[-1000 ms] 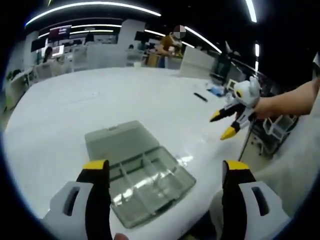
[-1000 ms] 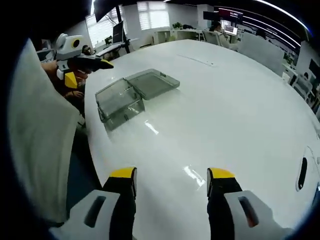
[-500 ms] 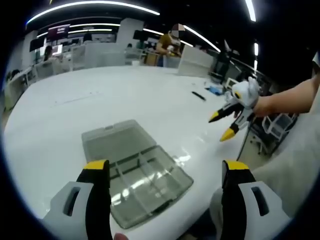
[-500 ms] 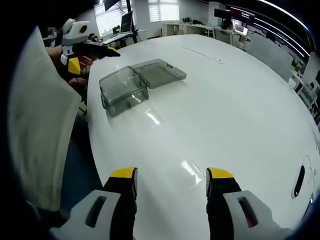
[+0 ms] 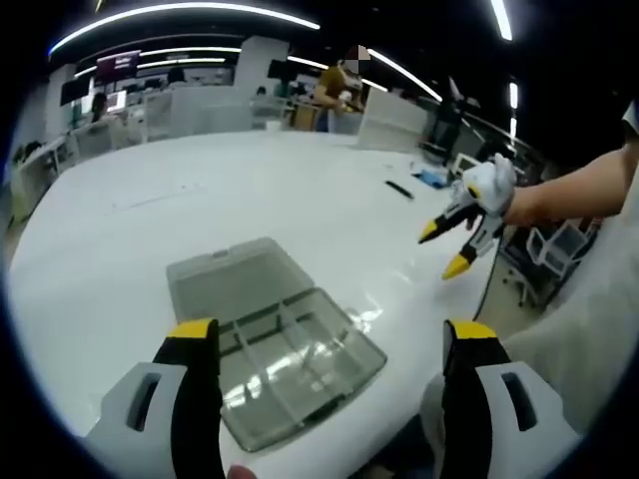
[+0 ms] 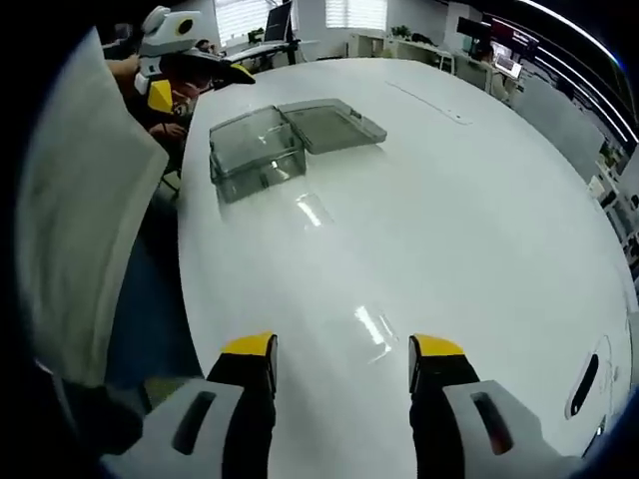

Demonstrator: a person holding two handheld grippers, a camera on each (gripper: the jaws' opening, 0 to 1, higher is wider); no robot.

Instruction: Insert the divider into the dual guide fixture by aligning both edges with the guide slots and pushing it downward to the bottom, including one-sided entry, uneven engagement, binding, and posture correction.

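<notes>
Right now a clear plastic box (image 5: pixel 300 374) sits near the edge of the white tabletop (image 5: pixel 200 200), its hinged lid (image 5: pixel 235 279) flung open & lying flat on the tabletop beside it. Inside, thin clear partitions split it into compartments; whether one of them is the task's divider can't be told, and no loose contents can be made out. In the right gripper view the same box (image 6: pixel 255 155) shows far off w/ its lid (image 6: pixel 329 122) flat on the side away from the person.

Left tool (image 5: pixel 329 349) hangs just above the box, jaws spread wide, holding nothing. Right tool (image 6: pixel 339 361) is over bare tabletop, well apart from the box, jaws also spread & empty. In the left gripper view the right tool (image 5: pixel 444 249) shows held off to the side, beyond the tabletop edge, a bare forearm (image 5: pixel 574 200) behind it.
</notes>
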